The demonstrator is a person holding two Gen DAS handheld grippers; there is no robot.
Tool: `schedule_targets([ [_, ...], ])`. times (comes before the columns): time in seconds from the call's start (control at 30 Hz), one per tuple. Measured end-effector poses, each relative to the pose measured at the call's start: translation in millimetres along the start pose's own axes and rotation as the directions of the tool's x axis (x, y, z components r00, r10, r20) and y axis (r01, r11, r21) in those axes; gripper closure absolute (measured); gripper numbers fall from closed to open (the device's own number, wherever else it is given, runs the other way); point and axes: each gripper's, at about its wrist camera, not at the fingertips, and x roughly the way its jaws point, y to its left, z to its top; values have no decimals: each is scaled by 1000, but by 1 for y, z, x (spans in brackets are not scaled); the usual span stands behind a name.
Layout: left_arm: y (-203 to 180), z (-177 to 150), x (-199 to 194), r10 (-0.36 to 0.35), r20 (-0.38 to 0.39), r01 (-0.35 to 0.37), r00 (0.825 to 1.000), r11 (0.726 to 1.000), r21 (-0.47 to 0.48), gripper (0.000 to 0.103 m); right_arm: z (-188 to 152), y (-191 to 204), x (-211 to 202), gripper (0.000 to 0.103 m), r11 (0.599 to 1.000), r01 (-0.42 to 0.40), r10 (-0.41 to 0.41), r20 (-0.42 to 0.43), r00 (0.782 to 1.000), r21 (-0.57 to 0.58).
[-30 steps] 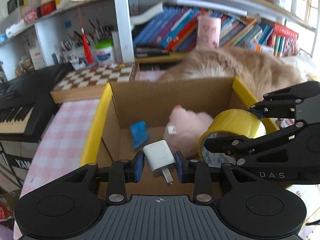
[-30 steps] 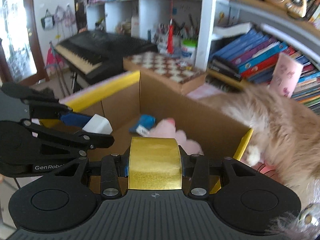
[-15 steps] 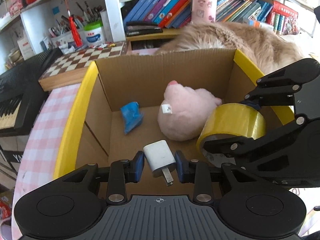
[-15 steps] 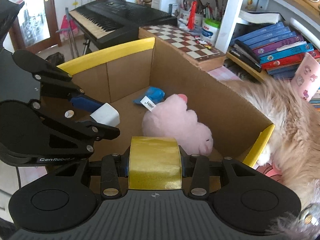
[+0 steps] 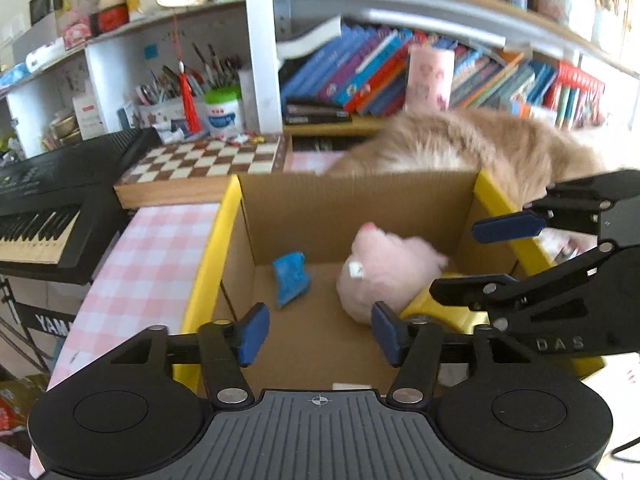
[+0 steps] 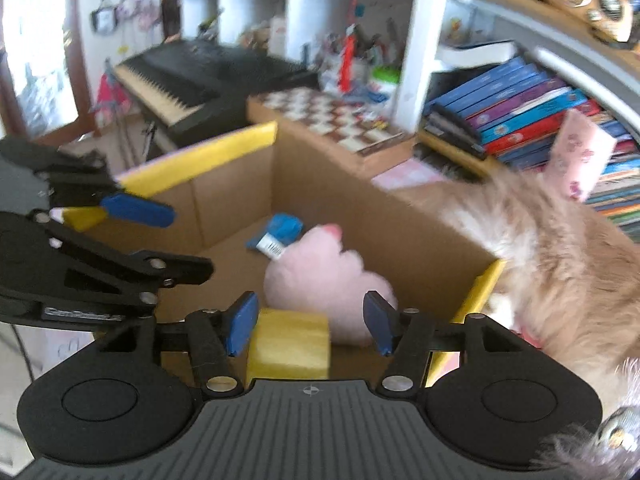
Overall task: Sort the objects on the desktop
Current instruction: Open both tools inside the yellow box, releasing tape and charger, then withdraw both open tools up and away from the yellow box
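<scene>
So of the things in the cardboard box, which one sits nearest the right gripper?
The yellow tape roll, just below its opening jaws; the pink plush toy and blue packet lie farther back.

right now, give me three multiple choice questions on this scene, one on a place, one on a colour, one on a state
1. Where is the pink plush toy?
A. on the chessboard
B. inside the cardboard box
C. on the keyboard

2. What colour is the tape along the rim of the cardboard box?
A. yellow
B. green
C. red

3. How does the left gripper stand?
A. clamped on a white charger
B. clamped on the plush toy
C. its pads apart with nothing between them

Answers:
1. B, the toy lies on the box floor beside a small blue item.
2. A, the yellow strips run along both side rims.
3. C, its jaws are opening and only the bare box floor shows between the blue pads. The right gripper is opening too, with the yellow tape roll dropped below its pads.
</scene>
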Motion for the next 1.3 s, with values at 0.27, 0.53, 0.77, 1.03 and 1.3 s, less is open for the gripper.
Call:
schedule_targets([
  [0.27, -10, -5, -30, -39, 72, 38, 997, 999, 14, 34, -5, 0, -35, 48, 992, 74, -82, 75, 994, 100],
  [0.53, -20, -19, -67, -22, 186, 12, 982, 999, 53, 30, -24, 14, -70, 50, 973, 159, -182, 130, 975, 167],
  [0.77, -21, -36, -89, -42, 189, 31, 981, 998, 60, 29, -41, 27, -102, 50, 947, 214, -258, 167, 952, 241],
  [1.03, -19, -61, -111, -60, 173, 52, 983, 997, 54, 29, -64, 50, -130, 50, 923, 253, -308, 164, 937, 289],
  [1.3, -22, -85, -128, -76, 154, 69, 985, 997, 47, 29, -89, 75, -149, 50, 907, 277, -333, 136, 933, 318],
])
